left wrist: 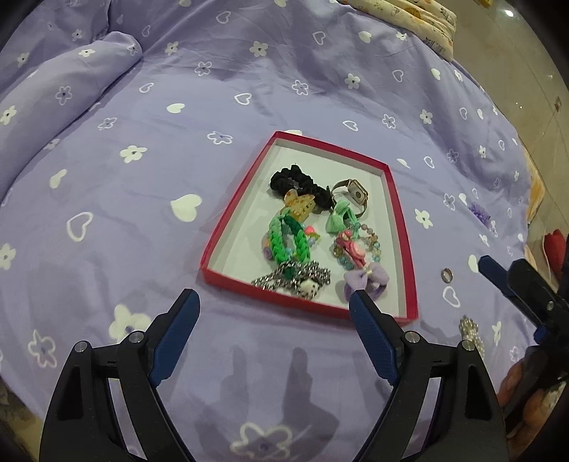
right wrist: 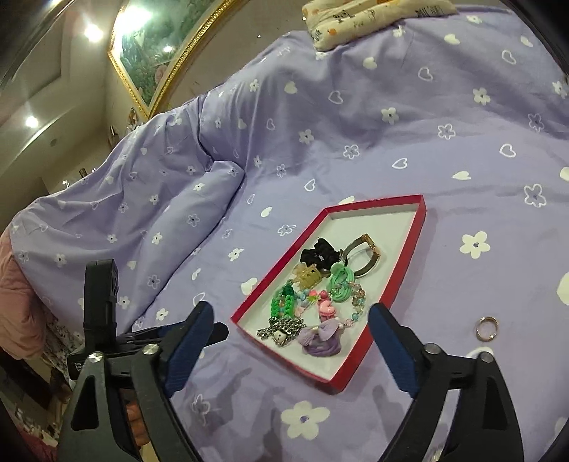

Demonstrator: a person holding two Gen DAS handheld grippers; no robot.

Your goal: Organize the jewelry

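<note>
A shallow red box [left wrist: 234, 213] [right wrist: 409, 263] lies on a purple bedspread. It holds a black scrunchie [left wrist: 291, 183], a watch [left wrist: 355, 193], green braided bands [left wrist: 284, 238], a bead bracelet, a chain and a purple bow [left wrist: 366, 280]. A small ring [left wrist: 446, 274] [right wrist: 486, 328] lies on the spread right of the box. A sparkly piece [left wrist: 471, 332] and a purple flower piece [left wrist: 478, 211] also lie outside it. My left gripper [left wrist: 274, 302] is open and empty, above the box's near edge. My right gripper [right wrist: 290, 314] is open and empty, over the box's near end.
The bedspread [left wrist: 249, 89] rises in a fold [left wrist: 71, 81] at the far left. A patterned pillow [left wrist: 419, 17] lies at the far edge. The bed's right edge drops to a tiled floor [left wrist: 533, 89]. A framed picture [right wrist: 156, 53] hangs on the wall.
</note>
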